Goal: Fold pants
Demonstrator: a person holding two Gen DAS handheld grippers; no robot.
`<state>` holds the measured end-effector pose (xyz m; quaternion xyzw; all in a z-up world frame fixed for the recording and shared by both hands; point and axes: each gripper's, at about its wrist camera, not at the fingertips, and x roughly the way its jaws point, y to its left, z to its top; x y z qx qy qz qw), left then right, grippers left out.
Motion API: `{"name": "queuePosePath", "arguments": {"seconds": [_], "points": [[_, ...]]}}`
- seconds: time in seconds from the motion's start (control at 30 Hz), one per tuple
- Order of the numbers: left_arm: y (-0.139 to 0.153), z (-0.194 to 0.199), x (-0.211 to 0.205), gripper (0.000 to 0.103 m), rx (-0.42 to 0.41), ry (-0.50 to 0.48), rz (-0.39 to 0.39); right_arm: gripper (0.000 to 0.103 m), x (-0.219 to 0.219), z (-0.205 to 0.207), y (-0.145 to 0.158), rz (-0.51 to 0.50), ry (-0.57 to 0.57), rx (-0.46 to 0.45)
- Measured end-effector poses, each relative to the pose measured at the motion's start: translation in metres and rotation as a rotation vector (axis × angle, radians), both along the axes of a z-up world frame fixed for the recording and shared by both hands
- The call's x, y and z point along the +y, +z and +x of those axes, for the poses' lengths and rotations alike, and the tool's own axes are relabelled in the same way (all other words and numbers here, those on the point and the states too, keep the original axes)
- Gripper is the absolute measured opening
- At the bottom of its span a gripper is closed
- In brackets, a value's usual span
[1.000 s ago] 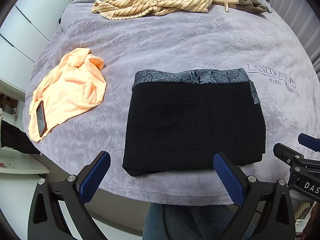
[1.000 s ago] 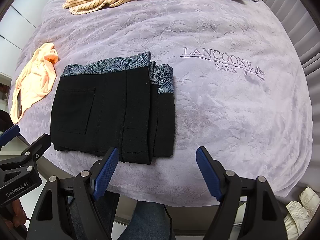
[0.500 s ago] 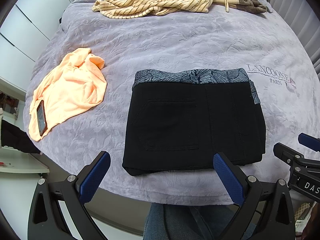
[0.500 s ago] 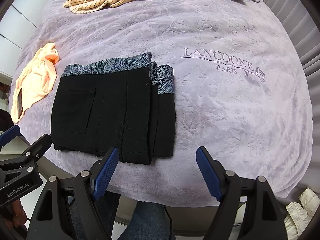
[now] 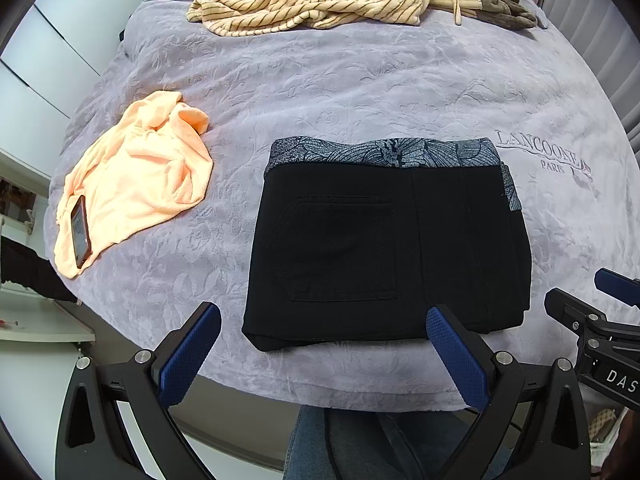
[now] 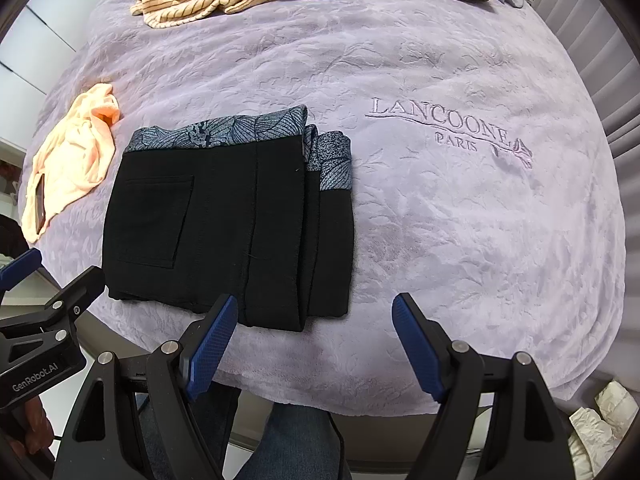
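Covering bed, lilac embossed blanket (image 5: 360, 92), white cupboards (image 5: 52, 40)

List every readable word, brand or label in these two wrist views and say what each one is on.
"LANCOONE" over "PARIS": embroidered on the lilac bedspread, right of the folded black pants.
"GenRobot.AI": on the body of the left tongs, seen from the right wrist view.
"DAS": start of a label on the right tongs, cut off by the left wrist view's edge.
The phone on the orange cloth shows nothing readable.
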<state>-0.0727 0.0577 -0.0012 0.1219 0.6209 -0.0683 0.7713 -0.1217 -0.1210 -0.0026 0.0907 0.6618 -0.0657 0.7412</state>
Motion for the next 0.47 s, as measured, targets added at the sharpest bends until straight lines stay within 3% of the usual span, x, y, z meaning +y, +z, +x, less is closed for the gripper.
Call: {"name": "queuePosePath", "arguments": {"seconds": [0.27,0.47], "points": [[-0.0053,0.0024,0.0014,0.103,0.023,0.018,-0.02,0.082,-0.0017,0.001,-0.0007,-0.005,0.003,0.003],[-0.0022,0.0056,0.0039,0.103,0.015,0.026,-0.082,0.082,-0.0079,0.0032,-0.0012,-0.008,-0.003,0.006]]}}
